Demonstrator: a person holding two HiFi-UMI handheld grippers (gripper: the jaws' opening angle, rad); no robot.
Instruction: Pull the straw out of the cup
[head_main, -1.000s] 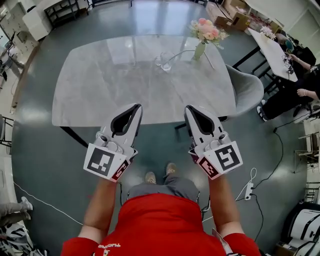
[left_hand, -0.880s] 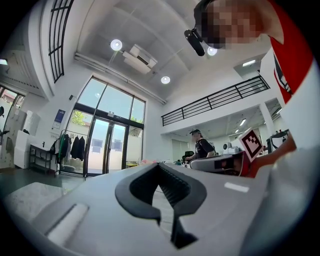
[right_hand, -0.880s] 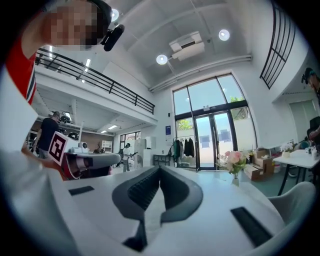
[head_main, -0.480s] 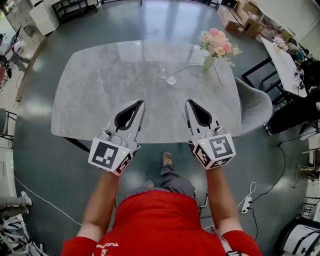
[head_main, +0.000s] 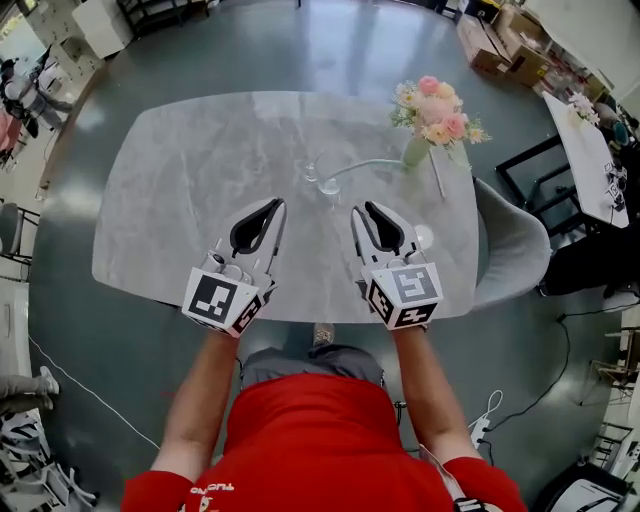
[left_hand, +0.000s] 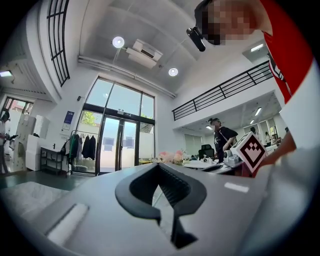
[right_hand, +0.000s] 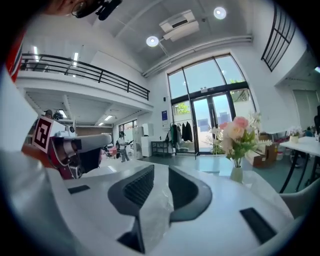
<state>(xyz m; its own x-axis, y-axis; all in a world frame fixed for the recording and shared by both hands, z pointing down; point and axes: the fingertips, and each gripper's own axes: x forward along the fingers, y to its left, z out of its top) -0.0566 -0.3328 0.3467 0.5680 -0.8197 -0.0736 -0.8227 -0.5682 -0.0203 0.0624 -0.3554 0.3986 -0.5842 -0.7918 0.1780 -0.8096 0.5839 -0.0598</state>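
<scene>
A clear glass cup (head_main: 330, 186) stands on the grey marble table (head_main: 190, 190), a little right of its middle. A pale straw (head_main: 365, 163) rises from the cup and bends right toward the flower vase (head_main: 414, 152). My left gripper (head_main: 278, 203) hovers over the table's near half, short of the cup and to its left, with its tips together (left_hand: 159, 165). My right gripper (head_main: 362, 211) hangs just short of the cup and slightly right. Its jaws are opening, a narrow gap shows (right_hand: 161, 169), and nothing is held. Neither gripper view shows the cup.
The vase of pink flowers (right_hand: 237, 150) stands right of the cup. A second small glass (head_main: 311, 172) sits just left of the cup. A grey chair (head_main: 508, 235) is at the table's right end. Cardboard boxes (head_main: 505, 45) lie on the floor beyond.
The person has stepped up to the table, and both grippers have moved forward from over the floor to over its near half. The right jaws have parted.
</scene>
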